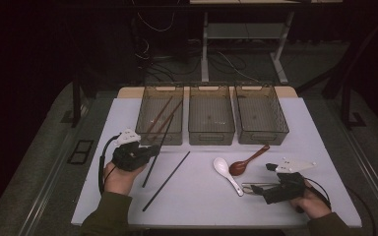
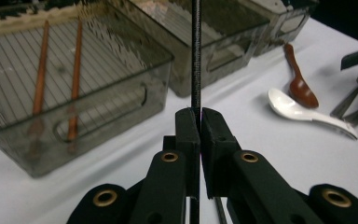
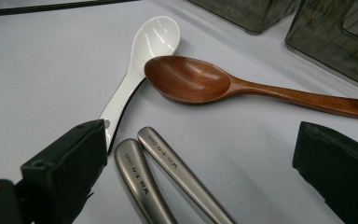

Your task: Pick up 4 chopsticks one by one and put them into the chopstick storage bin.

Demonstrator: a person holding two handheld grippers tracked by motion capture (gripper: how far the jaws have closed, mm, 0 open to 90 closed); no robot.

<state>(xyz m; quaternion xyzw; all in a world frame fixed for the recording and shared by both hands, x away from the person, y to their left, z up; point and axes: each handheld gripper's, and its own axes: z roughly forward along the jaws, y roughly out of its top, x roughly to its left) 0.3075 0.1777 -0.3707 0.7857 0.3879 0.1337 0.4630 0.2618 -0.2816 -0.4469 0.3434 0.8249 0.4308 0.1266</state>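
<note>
The left gripper [image 2: 200, 114], rising from the bottom of the left gripper view, has its jaws pressed together on a black chopstick [image 2: 196, 56], which runs straight up the middle of that frame. In the high view this gripper [image 1: 150, 150] sits left of centre, and the clamped chopstick [image 1: 158, 147] slants from below the hand up to the front edge of the left bin [image 1: 160, 115]. A second black chopstick [image 1: 166, 181] lies loose on the white table [image 1: 202, 206], just to the right of the first, slanting the same way.

Two brown wooden chopsticks [image 2: 58, 74] lie inside the left bin [image 2: 98, 100] at the upper left of the left gripper view. The middle bin [image 1: 211, 115] and right bin [image 1: 261, 115] stand beside it in a row along the upper part of the table.

At the lower right of the high view, the right gripper [image 1: 256, 189] rests with its jaws standing apart around two metal handles [image 3: 168, 179], not pressing on them. Just beyond them lie a white ceramic spoon [image 3: 140, 65] and a brown wooden spoon [image 3: 242, 86], its bowl touching the white spoon's handle.
</note>
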